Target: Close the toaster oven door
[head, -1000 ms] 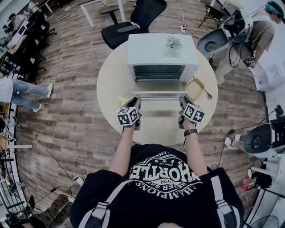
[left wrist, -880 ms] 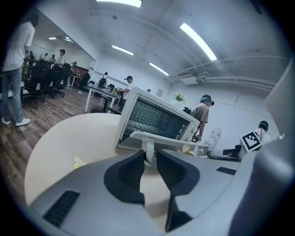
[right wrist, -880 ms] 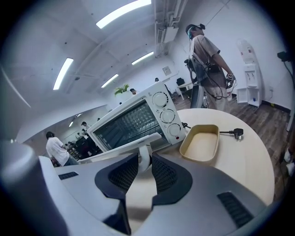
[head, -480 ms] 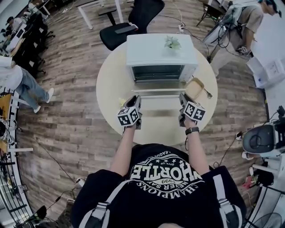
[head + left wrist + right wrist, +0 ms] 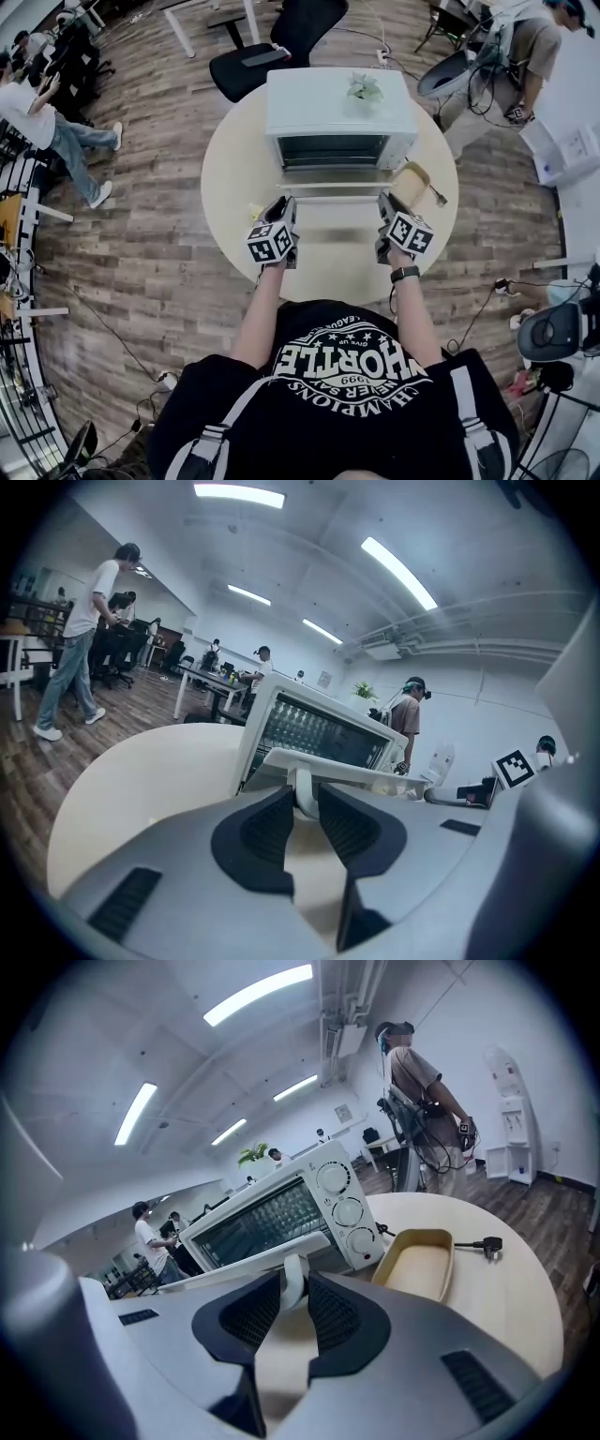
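Head view: A round surface (image 5: pixel 225 187) carried the toaster oven (image 5: pixel 340 103) on its far half, with a small plant (image 5: pixel 366 90) standing on the oven's top. The door (image 5: pixel 333 186) was open, swung down and out toward the person, and its handle (image 5: pixel 333 199) ran along the near edge. The left claw (image 5: pixel 287 208) met the handle's left end and the right claw (image 5: pixel 383 208) met its right end. A yellow tray (image 5: pixel 410 186) lay just beside the oven's right front corner.

Left gripper view: The left claw (image 5: pixel 305 793) was pinching the handle (image 5: pixel 328 766) at its left post, with a pad against each side of the post. The toaster oven (image 5: pixel 319 731) stood directly behind, its rack showing through the open front.

Right gripper view: The right claw (image 5: pixel 294 1281) was pinching the handle (image 5: pixel 294 1267) at its right post, the pads against it on both sides. The toaster oven (image 5: pixel 291 1208) sat behind, with three knobs (image 5: pixel 349 1211) down its right panel. The tray (image 5: pixel 417 1265) rested on the surface (image 5: pixel 506 1297) to the right, and a plug (image 5: pixel 487 1243) lay just past the tray.
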The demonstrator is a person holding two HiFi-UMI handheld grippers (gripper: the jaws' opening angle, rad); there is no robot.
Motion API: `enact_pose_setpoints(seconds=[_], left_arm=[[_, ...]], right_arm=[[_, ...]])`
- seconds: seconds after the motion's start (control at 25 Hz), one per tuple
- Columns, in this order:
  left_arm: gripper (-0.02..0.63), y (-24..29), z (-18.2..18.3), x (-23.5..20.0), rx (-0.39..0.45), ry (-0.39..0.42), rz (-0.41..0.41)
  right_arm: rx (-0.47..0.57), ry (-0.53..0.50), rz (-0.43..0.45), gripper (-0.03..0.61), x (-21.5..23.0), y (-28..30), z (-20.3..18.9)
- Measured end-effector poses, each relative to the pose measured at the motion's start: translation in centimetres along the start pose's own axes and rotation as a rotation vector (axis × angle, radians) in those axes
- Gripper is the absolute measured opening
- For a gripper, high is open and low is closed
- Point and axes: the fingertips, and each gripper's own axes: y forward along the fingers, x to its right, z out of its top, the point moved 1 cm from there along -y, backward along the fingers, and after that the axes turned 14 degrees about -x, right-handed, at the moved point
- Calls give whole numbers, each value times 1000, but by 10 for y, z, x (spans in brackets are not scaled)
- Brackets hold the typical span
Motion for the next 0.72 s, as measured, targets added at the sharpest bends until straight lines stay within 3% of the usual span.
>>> enact_pose_setpoints(seconds=[0.72], left_arm=[[101,0,27,1,88,-20,12]], right_arm=[[104,4,34,117,-12,-1,27]])
